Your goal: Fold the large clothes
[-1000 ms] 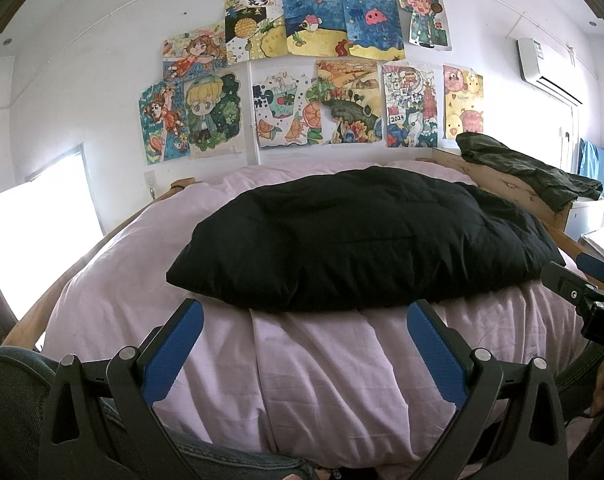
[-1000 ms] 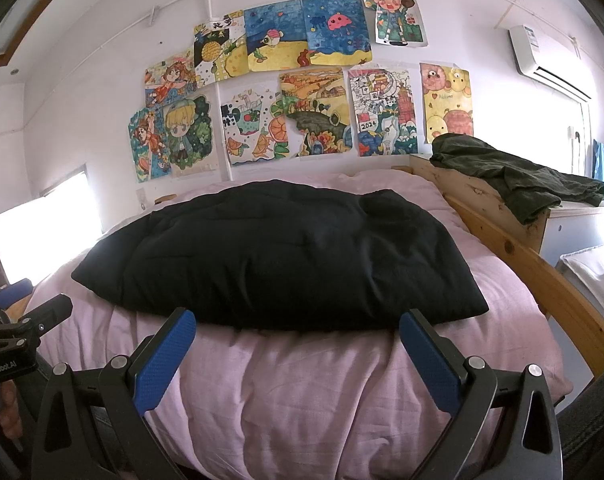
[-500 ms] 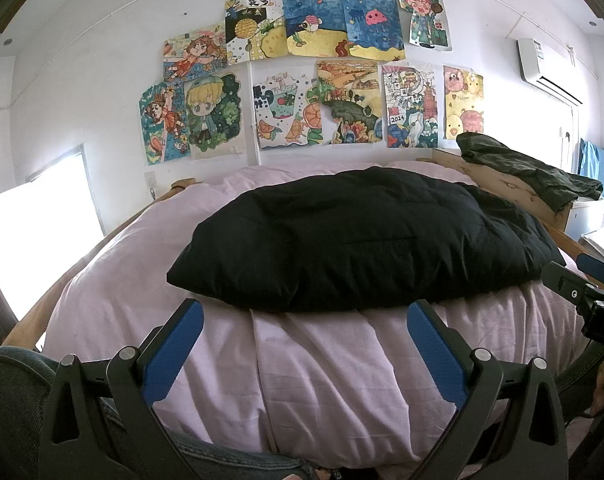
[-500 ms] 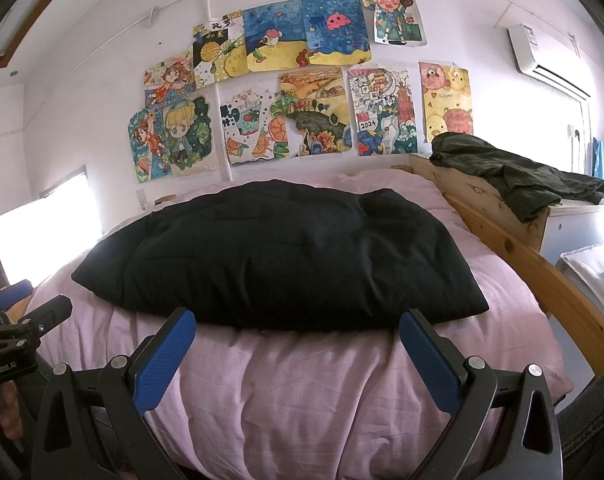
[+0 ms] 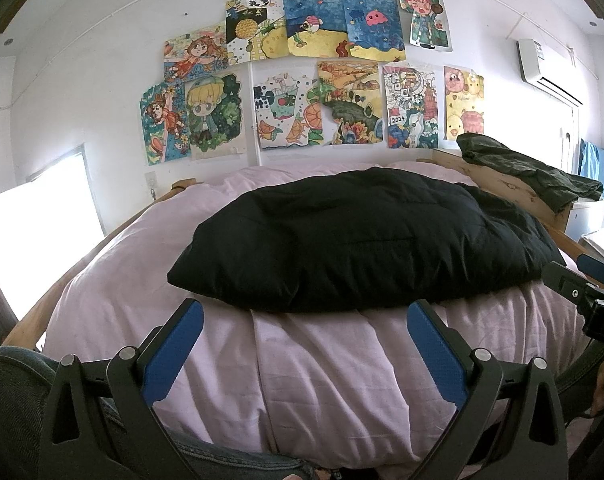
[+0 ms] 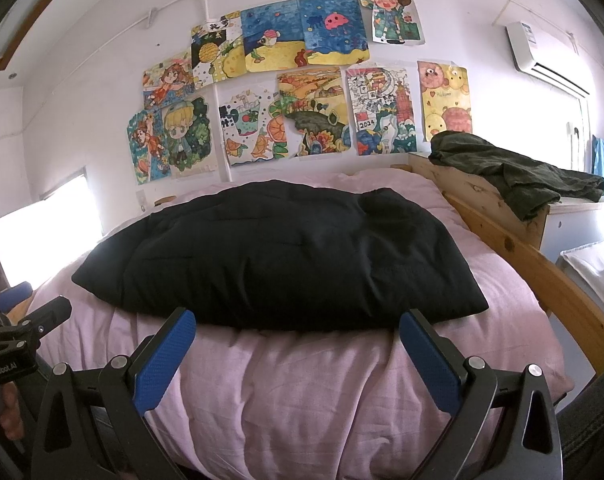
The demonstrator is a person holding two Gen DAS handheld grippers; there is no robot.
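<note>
A large black padded garment [image 5: 353, 240] [image 6: 278, 260] lies flat across the pink bedcover [image 5: 321, 372] [image 6: 302, 384], its near edge towards me. My left gripper [image 5: 303, 320] is open, held back from the bed's near edge, just short of the garment. My right gripper [image 6: 298, 328] is open too, at the same distance, nothing between its fingers. Each gripper shows at the edge of the other's view: the right gripper [image 5: 581, 284] at the right, the left gripper [image 6: 18, 320] at the left.
A wooden bed rail [image 6: 541, 272] runs along the right side. A dark green garment [image 6: 513, 172] is draped over the wooden headboard corner. Drawings [image 5: 313, 80] cover the wall behind. A bright window [image 5: 34, 232] is at left. Denim-clad legs [image 5: 14, 408] are below.
</note>
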